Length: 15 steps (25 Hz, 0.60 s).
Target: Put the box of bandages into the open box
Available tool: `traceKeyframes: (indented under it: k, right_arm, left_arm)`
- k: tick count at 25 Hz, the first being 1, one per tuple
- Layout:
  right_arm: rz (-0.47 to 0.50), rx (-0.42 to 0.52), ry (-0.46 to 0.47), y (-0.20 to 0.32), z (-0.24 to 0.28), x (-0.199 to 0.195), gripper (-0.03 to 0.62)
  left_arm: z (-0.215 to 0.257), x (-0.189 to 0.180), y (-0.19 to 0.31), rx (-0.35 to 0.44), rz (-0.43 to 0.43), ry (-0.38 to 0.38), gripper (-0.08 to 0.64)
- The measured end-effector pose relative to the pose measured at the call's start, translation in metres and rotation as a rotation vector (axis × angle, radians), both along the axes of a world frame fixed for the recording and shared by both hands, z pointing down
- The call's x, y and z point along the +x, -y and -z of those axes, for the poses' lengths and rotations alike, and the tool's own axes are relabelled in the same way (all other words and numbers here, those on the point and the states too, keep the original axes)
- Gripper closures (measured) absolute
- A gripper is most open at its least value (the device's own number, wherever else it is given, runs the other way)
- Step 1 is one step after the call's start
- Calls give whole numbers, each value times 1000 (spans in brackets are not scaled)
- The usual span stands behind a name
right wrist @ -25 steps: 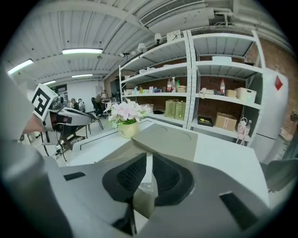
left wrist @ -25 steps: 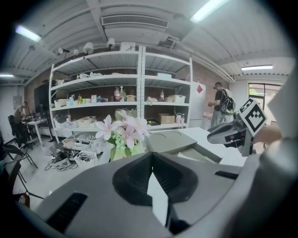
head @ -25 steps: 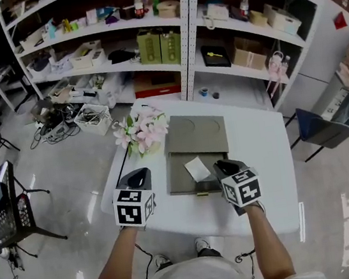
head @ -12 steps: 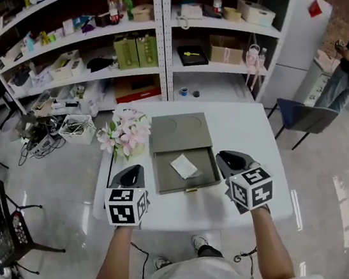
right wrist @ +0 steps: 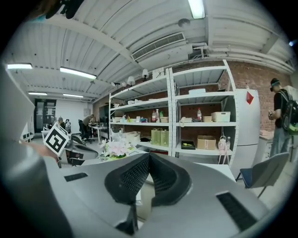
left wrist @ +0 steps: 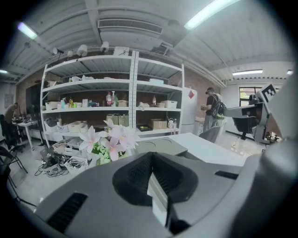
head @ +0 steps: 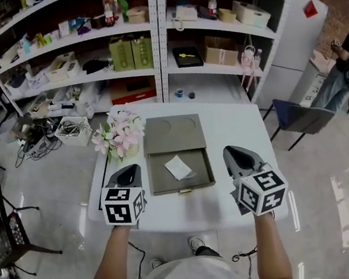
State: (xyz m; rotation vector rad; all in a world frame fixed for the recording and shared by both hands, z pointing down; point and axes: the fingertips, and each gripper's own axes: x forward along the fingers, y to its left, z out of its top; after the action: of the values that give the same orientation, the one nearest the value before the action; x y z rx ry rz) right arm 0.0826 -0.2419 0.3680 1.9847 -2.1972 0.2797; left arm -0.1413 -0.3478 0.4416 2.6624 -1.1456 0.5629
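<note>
At frame centre, the box of bandages (head: pixel 178 167) lay inside the open box (head: pixel 199 172). Our left gripper (head: pixel 127 172) and right gripper (head: pixel 236 154) flanked it, jaws clenched on nothing. Holding both clear of the rim seemed wisest.

Right gripper (right wrist: pixel 149 160): dark ribbed jaws pressed together, nothing between them. Past the tips, pink flowers (right wrist: pixel 116 148) stand on a white table (right wrist: pixel 212 166), with stocked shelving (right wrist: pixel 186 125) behind. Person with backpack (right wrist: pixel 284 116) stands far right.
</note>
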Motion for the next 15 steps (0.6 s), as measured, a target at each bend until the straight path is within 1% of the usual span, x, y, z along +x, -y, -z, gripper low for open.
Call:
traceKeyframes:
  k: [15]
  right_arm:
    - [34,-15,1,9,-5,0,588]
  left_arm:
    - [6,-2,4,6,34,-3,557]
